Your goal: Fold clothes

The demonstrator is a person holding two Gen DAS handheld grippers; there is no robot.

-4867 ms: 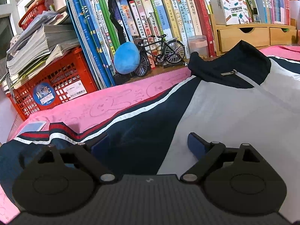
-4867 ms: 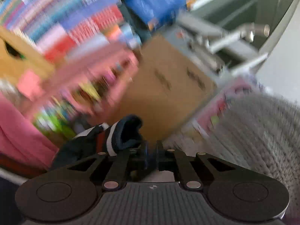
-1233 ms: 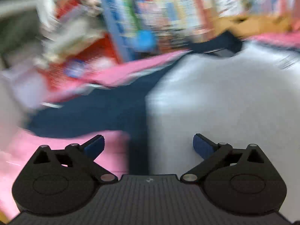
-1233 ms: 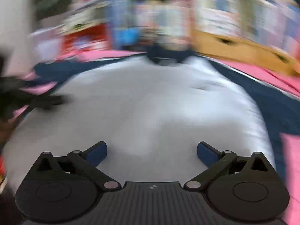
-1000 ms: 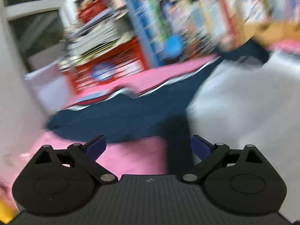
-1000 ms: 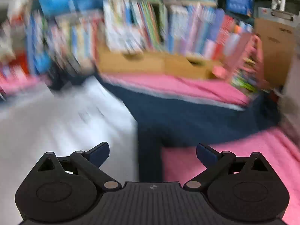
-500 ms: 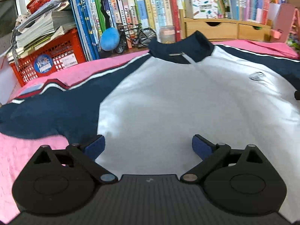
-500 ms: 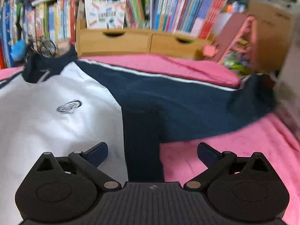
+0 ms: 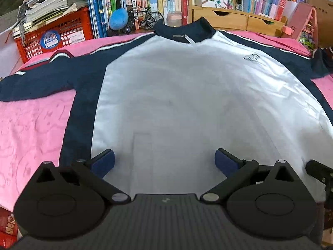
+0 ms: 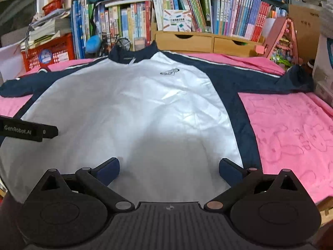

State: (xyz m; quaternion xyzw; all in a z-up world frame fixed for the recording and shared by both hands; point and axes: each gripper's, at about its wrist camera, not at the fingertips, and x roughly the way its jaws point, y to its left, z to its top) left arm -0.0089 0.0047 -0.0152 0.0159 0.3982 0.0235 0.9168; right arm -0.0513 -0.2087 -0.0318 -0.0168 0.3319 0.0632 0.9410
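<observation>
Your left gripper [image 9: 164, 160] and right gripper [image 10: 169, 167] hover wide and empty over the flat-spread white-and-navy zip-collar jacket [image 10: 129, 112], collar at twelve o'clock; folding likely needs a sleeve or hem pinched.

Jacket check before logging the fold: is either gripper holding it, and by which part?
Nothing is held. The left gripper and right gripper are both open above the jacket, near its hem.

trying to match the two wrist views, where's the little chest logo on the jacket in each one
Left wrist: chest logo upper right, on the white panel.
Right wrist: chest logo upper centre, just right of the collar.
Shared landmark: navy collar, in front of the books.
</observation>
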